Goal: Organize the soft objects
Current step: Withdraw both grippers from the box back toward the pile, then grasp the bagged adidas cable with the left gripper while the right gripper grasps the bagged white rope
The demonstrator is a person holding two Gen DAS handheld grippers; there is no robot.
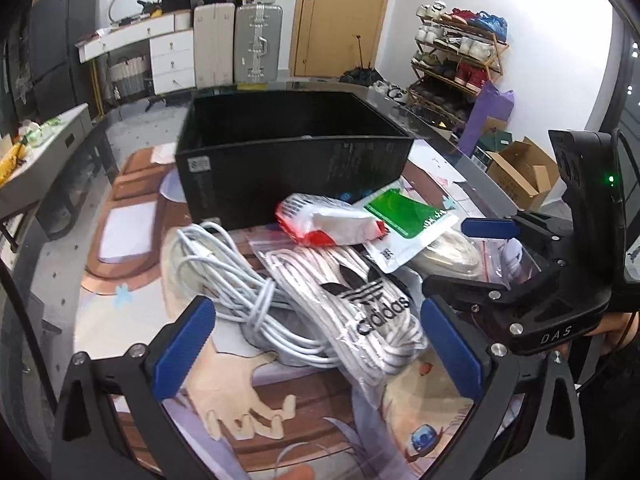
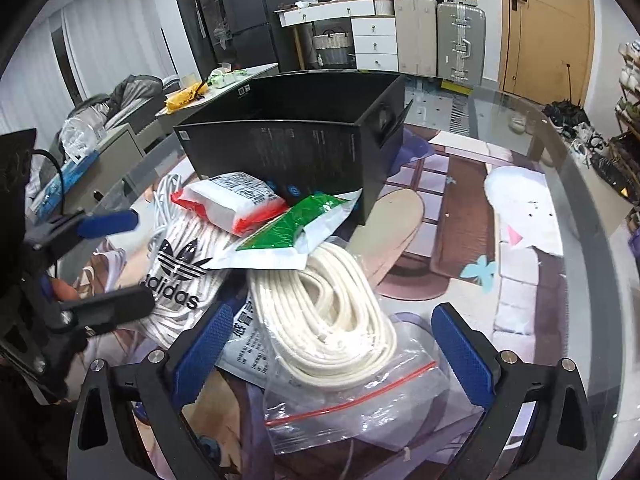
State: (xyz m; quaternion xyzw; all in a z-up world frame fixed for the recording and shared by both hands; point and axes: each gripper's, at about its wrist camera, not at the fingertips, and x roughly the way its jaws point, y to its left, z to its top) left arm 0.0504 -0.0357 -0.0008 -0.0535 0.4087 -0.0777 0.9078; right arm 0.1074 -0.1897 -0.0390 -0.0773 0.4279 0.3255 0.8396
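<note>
A pile of soft things lies in front of an open black box (image 1: 280, 160) (image 2: 304, 148). It holds a loose white cable (image 1: 224, 276), an adidas bag of white cord (image 1: 360, 300) (image 2: 176, 276), a red and white packet (image 1: 328, 220) (image 2: 232, 200), a green and white pouch (image 1: 408, 216) (image 2: 296, 232) and a cream rope coil in a zip bag (image 2: 328, 320) (image 1: 448, 256). My left gripper (image 1: 316, 344) is open over the cable and adidas bag. My right gripper (image 2: 336, 352) is open around the rope coil; it also shows in the left wrist view (image 1: 452, 256).
The pile rests on a glass table (image 2: 560, 184) over a printed mat. A side table with clutter (image 1: 36, 152) stands to the left. Suitcases (image 1: 256, 44), drawers, a door and a shoe rack (image 1: 456, 56) line the back.
</note>
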